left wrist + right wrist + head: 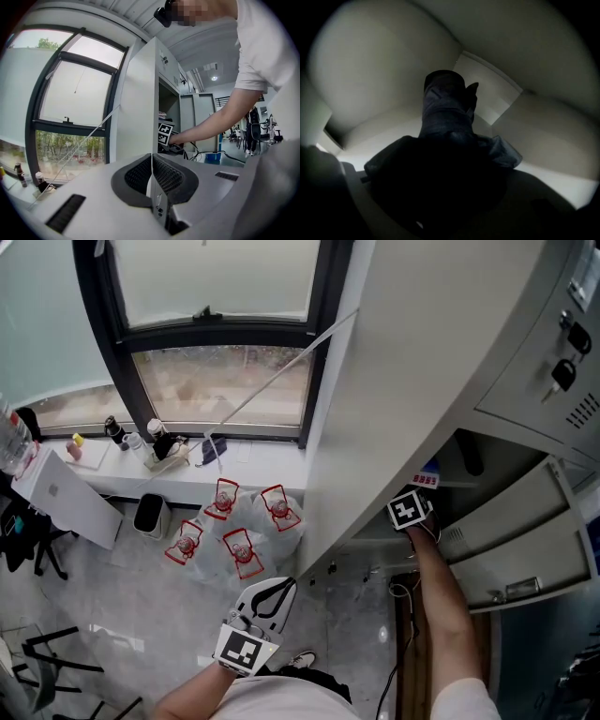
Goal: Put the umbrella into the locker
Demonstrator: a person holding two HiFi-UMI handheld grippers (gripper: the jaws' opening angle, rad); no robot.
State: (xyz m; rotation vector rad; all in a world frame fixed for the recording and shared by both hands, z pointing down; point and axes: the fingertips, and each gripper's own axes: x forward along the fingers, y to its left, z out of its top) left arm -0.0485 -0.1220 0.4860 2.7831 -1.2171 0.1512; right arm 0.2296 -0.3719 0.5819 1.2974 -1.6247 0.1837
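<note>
Black fabric umbrella (445,112), folded into a short wrinkled bundle with loose flaps at the sides; probably light, soft outside over a stiff core, and the cloth is likely slippery, so take it mid-bundle across the ribs; it sits inside the open locker (403,381) compartment, tip toward the back corner; right gripper (440,173) fingers pinch its near end; left gripper (151,161) fingers pressed together, empty, outside the locker.

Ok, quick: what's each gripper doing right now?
Left gripper: closed, holding nothing.
Right gripper: inside the locker, with the umbrella between its jaws; too dark to tell whether it is gripping.
</note>
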